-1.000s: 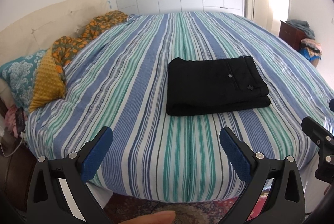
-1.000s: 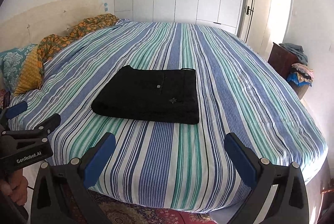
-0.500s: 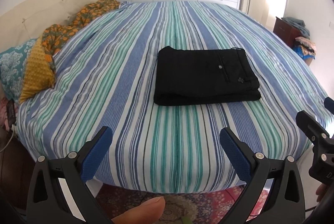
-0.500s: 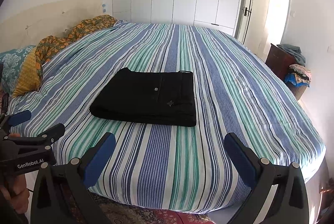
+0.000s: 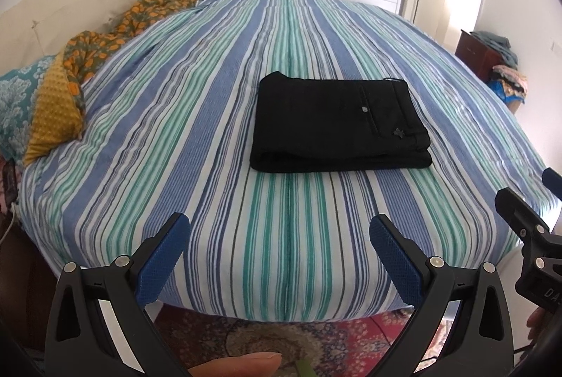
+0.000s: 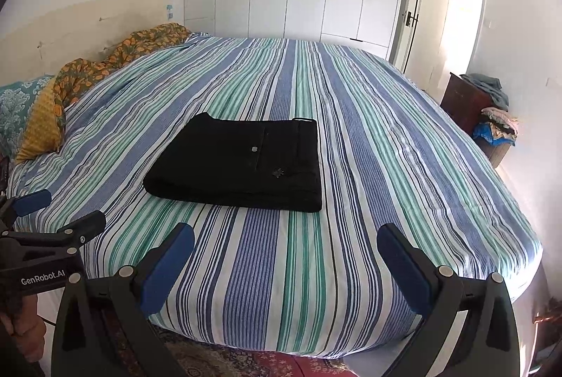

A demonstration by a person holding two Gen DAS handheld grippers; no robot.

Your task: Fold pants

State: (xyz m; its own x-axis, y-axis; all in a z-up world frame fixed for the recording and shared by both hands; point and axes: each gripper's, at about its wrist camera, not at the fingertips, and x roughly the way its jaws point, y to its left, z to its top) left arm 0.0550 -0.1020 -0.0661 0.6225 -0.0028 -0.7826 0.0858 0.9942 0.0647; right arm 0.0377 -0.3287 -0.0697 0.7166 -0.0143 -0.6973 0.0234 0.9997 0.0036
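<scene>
The pants (image 5: pixel 340 124) lie folded on the bed (image 5: pixel 210 166); my left gripper (image 5: pixel 277 236) and right gripper (image 6: pixel 286 247) gape empty, so nothing remains, I judge.

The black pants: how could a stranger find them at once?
Look at the big bed with the striped cover. Near its middle lie the black pants, folded into a flat rectangle. They are the only plain dark thing there; the pillows at the headboard are patterned.
</scene>
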